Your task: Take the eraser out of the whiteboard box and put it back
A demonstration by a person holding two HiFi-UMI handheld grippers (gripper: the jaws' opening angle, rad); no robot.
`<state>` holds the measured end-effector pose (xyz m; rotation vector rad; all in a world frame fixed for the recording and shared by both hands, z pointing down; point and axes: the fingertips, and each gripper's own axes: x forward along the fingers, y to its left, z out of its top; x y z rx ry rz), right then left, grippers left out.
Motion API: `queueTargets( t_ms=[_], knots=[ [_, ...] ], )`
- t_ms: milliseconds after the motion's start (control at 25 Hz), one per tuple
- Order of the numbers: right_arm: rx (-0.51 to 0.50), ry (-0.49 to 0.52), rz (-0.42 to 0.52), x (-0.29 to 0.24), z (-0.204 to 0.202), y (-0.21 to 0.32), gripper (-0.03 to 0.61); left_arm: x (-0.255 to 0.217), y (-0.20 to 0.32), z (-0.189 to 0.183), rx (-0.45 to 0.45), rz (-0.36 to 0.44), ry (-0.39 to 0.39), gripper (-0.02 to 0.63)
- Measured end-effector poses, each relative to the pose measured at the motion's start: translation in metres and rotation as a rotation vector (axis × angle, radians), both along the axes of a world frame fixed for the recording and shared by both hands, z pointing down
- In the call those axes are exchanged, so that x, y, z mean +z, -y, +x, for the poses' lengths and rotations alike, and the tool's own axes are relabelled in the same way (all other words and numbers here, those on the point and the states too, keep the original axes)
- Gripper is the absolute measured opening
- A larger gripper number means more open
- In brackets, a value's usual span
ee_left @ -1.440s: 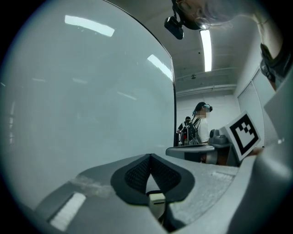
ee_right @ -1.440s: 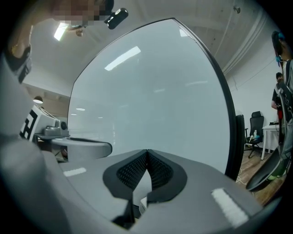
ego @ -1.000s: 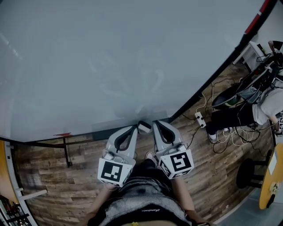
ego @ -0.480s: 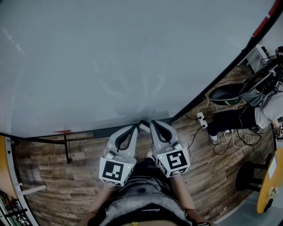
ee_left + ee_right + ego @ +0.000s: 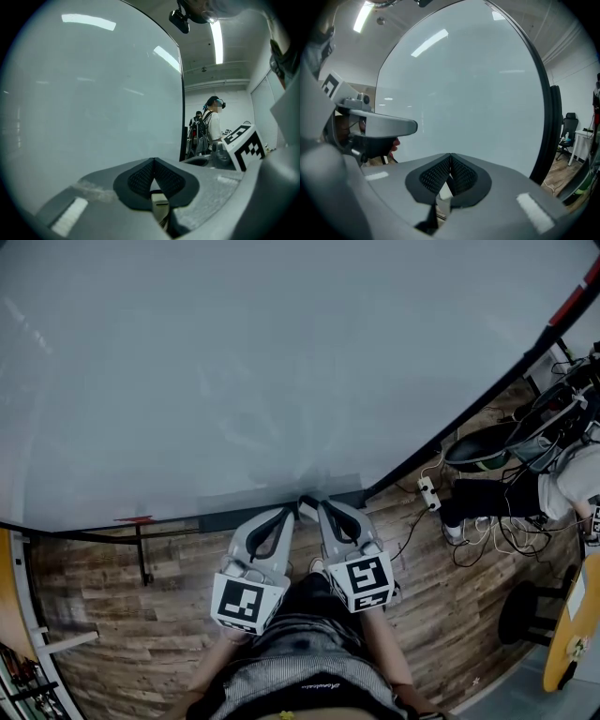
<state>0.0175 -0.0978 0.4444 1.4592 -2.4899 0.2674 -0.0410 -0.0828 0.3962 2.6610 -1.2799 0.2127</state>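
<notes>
Left hand-held gripper (image 5: 294,511) and right hand-held gripper (image 5: 323,506), jaws together, eraser (image 5: 307,503) between their tips.

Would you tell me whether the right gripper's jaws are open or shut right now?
Shut: the right gripper shows its dark meshed pads meeting at their tips.

The whiteboard (image 5: 281,362) walls off everything ahead of both jaws, its box (image 5: 225,519) just below them; bare floor (image 5: 103,596) lies left, cables (image 5: 487,535) right.
</notes>
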Motion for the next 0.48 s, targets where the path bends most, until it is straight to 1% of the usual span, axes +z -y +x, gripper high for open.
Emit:
queueTargets(
  t_ms=[200, 400, 480],
  knots=[
    [-0.007, -0.012, -0.043, 0.015, 0.007, 0.002, 0.003, 0.003, 0.001, 0.009, 0.014, -0.029, -0.014, 0.002],
    [-0.010, -0.025, -0.084, 0.037, 0.003, 0.003, 0.003, 0.013, 0.005, 0.005, 0.030, -0.038, -0.005, 0.002],
    [-0.009, -0.028, -0.091, 0.040, 0.003, 0.003, 0.003, 0.014, 0.004, 0.004, 0.023, -0.054, -0.008, 0.002]
  ],
)
